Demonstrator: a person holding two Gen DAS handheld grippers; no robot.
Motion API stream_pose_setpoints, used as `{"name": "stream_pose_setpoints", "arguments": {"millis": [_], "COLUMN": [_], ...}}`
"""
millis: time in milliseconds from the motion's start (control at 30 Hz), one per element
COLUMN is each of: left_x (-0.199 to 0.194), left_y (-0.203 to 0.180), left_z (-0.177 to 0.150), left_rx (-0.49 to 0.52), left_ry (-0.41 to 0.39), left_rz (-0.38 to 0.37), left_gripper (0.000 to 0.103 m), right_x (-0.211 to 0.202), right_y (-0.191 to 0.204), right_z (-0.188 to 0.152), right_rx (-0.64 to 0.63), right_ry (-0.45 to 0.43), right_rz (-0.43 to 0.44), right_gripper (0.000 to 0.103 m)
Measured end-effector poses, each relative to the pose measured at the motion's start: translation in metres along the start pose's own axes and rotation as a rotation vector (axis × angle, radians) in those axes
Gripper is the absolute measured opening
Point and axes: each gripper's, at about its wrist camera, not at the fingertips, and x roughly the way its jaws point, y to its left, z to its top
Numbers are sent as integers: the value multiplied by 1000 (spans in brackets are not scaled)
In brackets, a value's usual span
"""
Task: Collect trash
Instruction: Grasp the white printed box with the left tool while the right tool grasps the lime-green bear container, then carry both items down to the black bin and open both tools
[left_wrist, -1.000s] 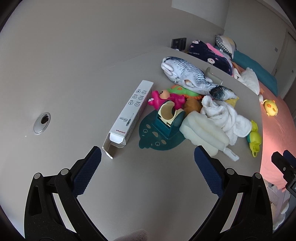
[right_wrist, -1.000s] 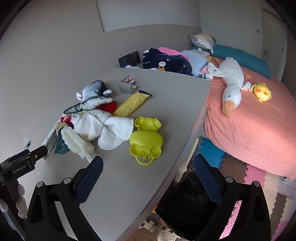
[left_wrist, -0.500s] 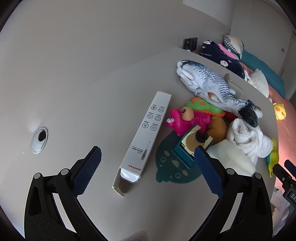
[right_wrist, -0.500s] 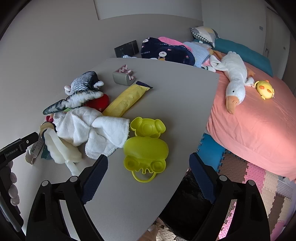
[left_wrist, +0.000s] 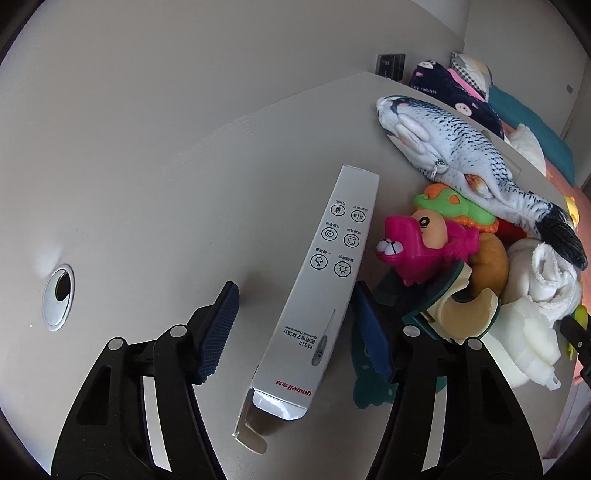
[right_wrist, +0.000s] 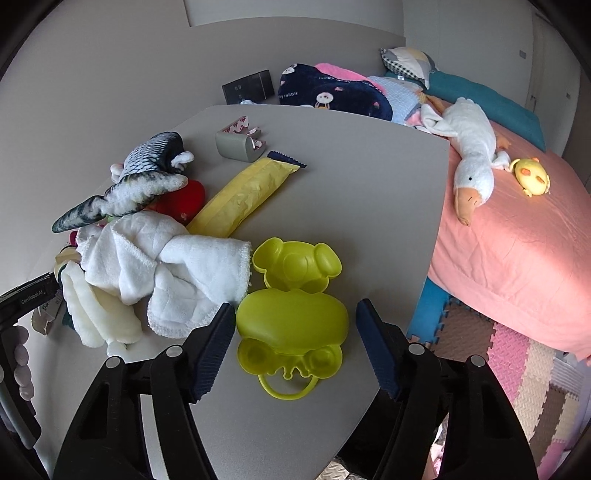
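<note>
Left claw (left_wrist: 295, 328), spread wide, straddles the empty thermometer box (left_wrist: 317, 291): light, crushable card, best pinched mid-length

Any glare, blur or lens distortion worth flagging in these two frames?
Left wrist view: sharp; strong fisheye bending of the table edge, dark vignette corners, a soft sheen on the open end of the white thermometer box between the left tool fingers. Right wrist view: equally sharp, daylight brightening the pink bedspread; only soft shadows under the yellow-green toy case.
</note>
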Motion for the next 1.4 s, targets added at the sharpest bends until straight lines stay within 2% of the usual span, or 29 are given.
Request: {"name": "stream_pose_setpoints", "arguments": {"millis": [33, 233, 300, 367, 467, 667, 900, 1133, 1400], "left_x": [-1, -1, -2, -3, -8, -40, -70, -96, -127], "left_y": [1, -1, 1, 3, 7, 12, -1, -31, -88], "left_z": [0, -1, -1, -2, -4, -7, -18, -36, -59], "left_rx": [6, 21, 11, -1, -20, -50, -33, 20, 114], "left_ry": [-5, -44, -47, -53, -67, -172, -198, -213, -231], "left_rz": [3, 35, 21, 3, -1, -9, -26, -73, -163], "left_gripper": [56, 42, 32, 28, 27, 27, 27, 27, 27], "right_x": [0, -1, -3, -5, -11, -28, -50, -73, -104], "right_y": [0, 1, -1, -4, -7, -13, -23, -38, -66], "right_z": [1, -3, -5, -6, -10, -14, -21, -34, -53], "right_rx": [1, -13, -1, 9, 25, 61, 70, 82, 101], "right_ry": [-4, -22, -22, -18, -20, -37, -60, -83, -121], "right_rz": [-4, -4, 4, 11, 22, 62, 78, 71, 33], "right_gripper": [58, 57, 57, 57, 57, 57, 57, 57, 57]}}
